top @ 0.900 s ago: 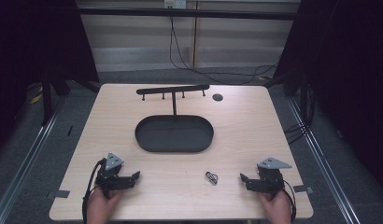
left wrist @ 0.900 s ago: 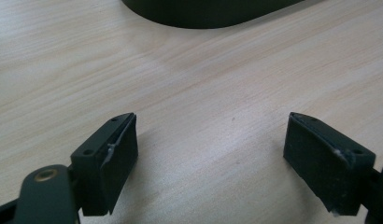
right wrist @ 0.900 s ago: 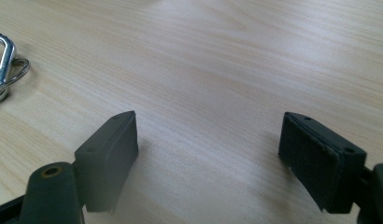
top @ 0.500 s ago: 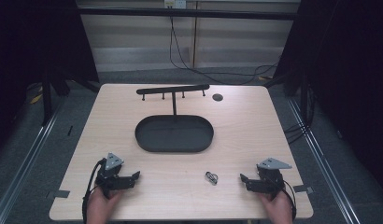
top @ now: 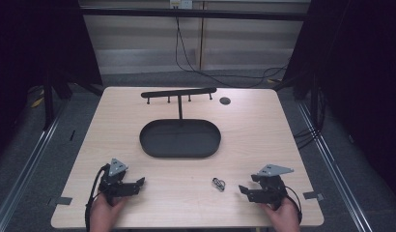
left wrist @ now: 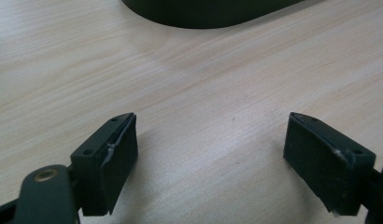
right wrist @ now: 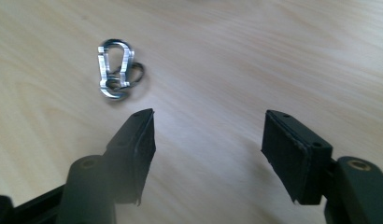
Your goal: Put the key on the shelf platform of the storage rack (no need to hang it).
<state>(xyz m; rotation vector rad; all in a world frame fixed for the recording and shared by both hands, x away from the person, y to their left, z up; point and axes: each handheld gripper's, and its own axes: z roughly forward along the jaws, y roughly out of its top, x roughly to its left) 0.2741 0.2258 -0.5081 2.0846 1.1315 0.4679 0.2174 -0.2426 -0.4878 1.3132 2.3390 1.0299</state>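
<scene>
Right gripper view: carabiner (right wrist: 114, 69) long axis roughly along jaws, ring possibly attached; both grippers agape, empty.

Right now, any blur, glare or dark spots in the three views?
High view: table evenly lit, surroundings near black, tray a flat dark shape. Left gripper view: jaws sharp, soft sheen on the wood, tray edge slightly soft. Right gripper view: carabiner glints and is a little blurred; left jaw in shadow.

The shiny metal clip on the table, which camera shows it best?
The right gripper view: the clip lies close, so its silver loop and dark ring are clear. In the high view the clip is a tiny glint between the grippers.
</scene>
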